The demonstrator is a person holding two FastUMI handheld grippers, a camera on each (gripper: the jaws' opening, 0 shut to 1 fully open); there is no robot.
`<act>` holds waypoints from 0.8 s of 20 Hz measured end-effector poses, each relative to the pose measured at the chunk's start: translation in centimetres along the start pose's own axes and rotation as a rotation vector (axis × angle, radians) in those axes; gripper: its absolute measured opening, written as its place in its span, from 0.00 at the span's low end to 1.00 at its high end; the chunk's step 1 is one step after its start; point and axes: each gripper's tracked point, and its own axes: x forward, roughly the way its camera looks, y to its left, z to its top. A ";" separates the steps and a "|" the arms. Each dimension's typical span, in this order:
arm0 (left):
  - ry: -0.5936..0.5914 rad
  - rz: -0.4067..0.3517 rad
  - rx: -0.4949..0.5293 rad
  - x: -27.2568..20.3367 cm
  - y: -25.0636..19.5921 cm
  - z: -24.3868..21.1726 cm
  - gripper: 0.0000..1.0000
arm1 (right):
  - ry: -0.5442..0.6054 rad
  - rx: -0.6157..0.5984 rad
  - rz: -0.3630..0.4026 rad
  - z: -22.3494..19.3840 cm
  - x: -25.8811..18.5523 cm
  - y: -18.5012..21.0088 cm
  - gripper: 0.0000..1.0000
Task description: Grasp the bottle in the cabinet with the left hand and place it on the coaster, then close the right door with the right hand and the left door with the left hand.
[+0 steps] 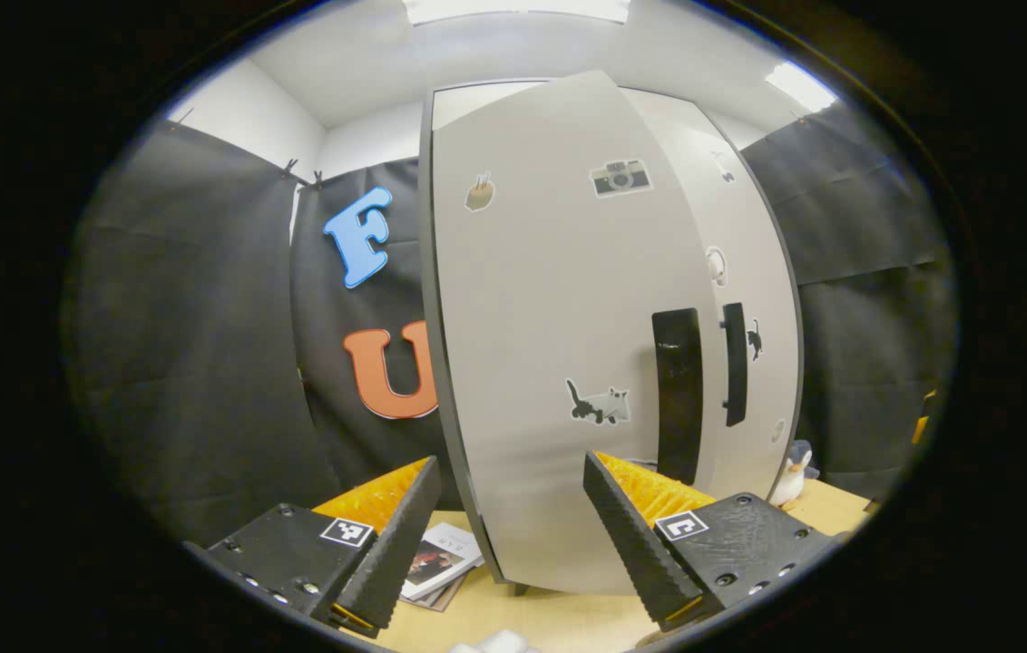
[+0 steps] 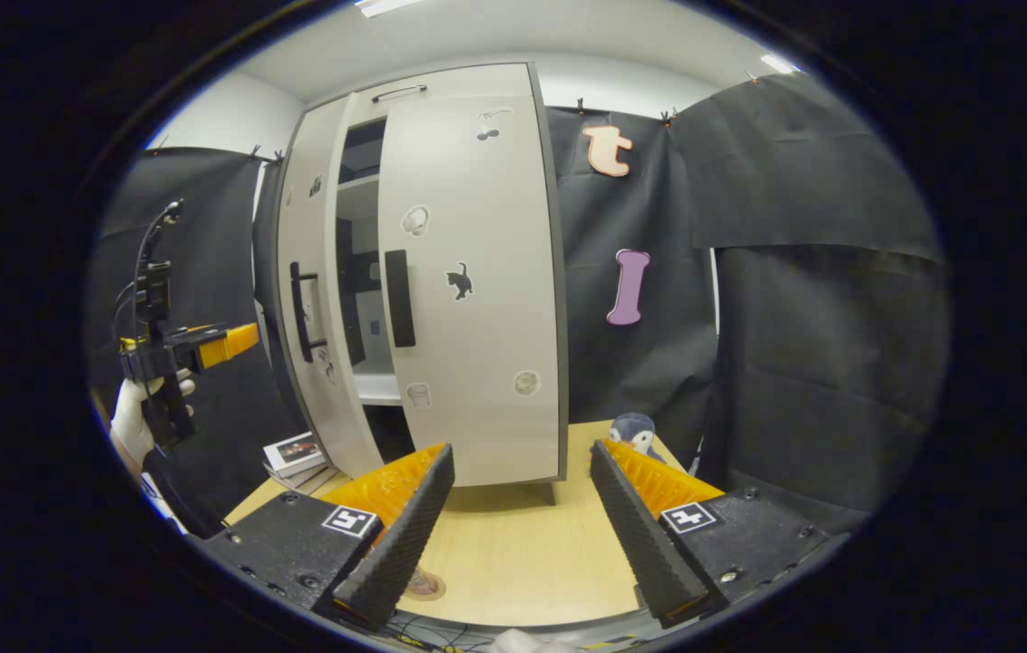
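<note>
Grey cabinet (image 2: pixel 441 272) stands at table's (image 2: pixel 513 553) far edge; right door (image 2: pixel 477 272) looks shut, left door (image 1: pixel 559 345) ajar. Both grippers empty, fingers spread: left gripper (image 1: pixel 500 535) faces left door, right gripper (image 2: pixel 523 535) hangs back. Bottle, coaster can't be made out. Step: closing left door; next, push the panel home.
</note>
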 end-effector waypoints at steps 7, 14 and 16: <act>-0.001 -0.024 -0.022 -4.7 -0.5 0.2 0.97 | 0.000 -0.008 0.008 0.2 0.0 1.0 0.99; 0.029 0.034 -0.048 -9.3 1.1 -1.4 0.98 | -0.031 -0.024 0.024 1.1 0.2 2.9 0.99; 0.032 0.055 -0.039 -10.2 1.5 -1.8 0.96 | -0.043 -0.027 0.022 1.4 0.3 3.3 0.99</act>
